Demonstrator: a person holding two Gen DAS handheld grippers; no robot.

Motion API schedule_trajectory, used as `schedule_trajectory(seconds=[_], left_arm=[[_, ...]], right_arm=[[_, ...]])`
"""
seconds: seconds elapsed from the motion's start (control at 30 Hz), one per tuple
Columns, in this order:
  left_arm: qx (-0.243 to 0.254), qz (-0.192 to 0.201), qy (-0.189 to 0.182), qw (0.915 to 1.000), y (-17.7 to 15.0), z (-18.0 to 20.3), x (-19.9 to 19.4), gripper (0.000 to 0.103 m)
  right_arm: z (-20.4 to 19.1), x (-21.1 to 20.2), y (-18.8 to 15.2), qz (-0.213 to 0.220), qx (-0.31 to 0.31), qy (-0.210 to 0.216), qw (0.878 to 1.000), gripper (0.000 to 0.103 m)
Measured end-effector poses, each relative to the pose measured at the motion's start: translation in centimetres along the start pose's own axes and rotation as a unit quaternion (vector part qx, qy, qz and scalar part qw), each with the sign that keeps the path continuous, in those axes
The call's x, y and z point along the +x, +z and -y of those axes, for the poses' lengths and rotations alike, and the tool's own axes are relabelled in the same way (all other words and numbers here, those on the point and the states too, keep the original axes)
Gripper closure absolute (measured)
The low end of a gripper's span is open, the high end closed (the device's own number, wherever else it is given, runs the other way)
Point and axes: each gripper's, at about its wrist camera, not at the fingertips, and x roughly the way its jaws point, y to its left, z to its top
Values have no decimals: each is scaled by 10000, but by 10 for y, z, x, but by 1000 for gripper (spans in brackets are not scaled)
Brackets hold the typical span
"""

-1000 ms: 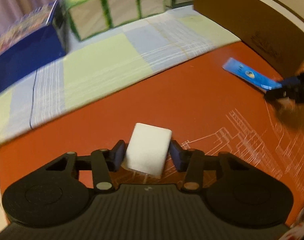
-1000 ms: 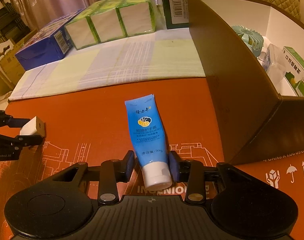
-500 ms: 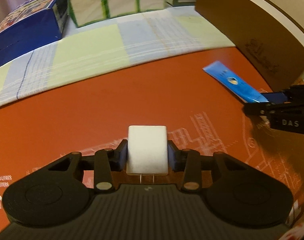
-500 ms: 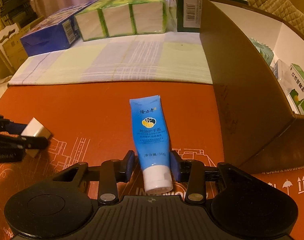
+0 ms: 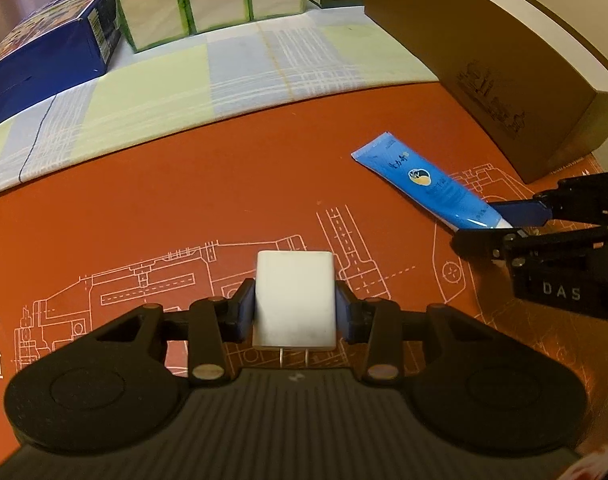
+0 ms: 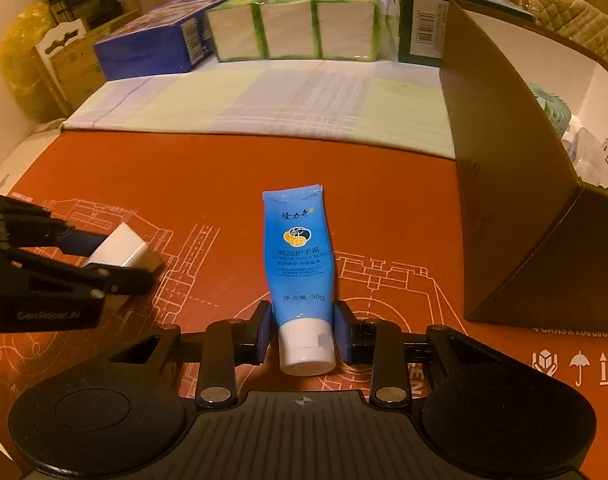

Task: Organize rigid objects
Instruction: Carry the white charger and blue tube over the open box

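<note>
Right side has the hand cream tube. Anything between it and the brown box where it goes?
Nothing visible. The right hand-held gripper grips the blue tube at its cap end; only bare orange mat lies between it and the brown box, whose wall it must clear.

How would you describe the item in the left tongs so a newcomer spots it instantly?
Start at the orange printed mat in front of the checked cloth. Near its front edge, the left tongs clamp a small white rounded plastic block with two metal prongs pointing back at the camera. Unlike the blue hand-cream tube to its right, it is plain white and unlabelled.
</note>
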Motion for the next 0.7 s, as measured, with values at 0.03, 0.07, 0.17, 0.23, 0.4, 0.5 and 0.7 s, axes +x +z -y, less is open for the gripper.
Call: schedule_trajectory(seconds=[0.03, 0.07, 0.17, 0.23, 0.4, 0.5, 0.7], left_arm=[[-30, 8, 7, 10000, 0, 1, 1, 68], [-56, 22, 19, 10000, 0, 1, 1, 67], [-86, 20, 51, 9999, 3, 3, 2, 67], [-103, 34, 80, 9999, 4, 4, 3, 66], [-113, 49, 127, 9998, 2, 5, 1, 67], [-84, 44, 148, 9998, 0, 6, -1, 67], [-150, 12, 189, 9997, -1, 7, -3, 67]], right_arm=[[1, 1, 1, 6, 38, 20, 10000, 73], [2, 2, 3, 13, 94, 36, 9999, 72], [3, 4, 7, 21, 155, 47, 9999, 69], [3, 5, 9, 20, 141, 56, 9999, 69], [2, 6, 8, 66, 64, 47, 9999, 70], [1, 6, 7, 78, -33, 13, 10000, 71], [0, 3, 3, 66, -63, 58, 9999, 72]])
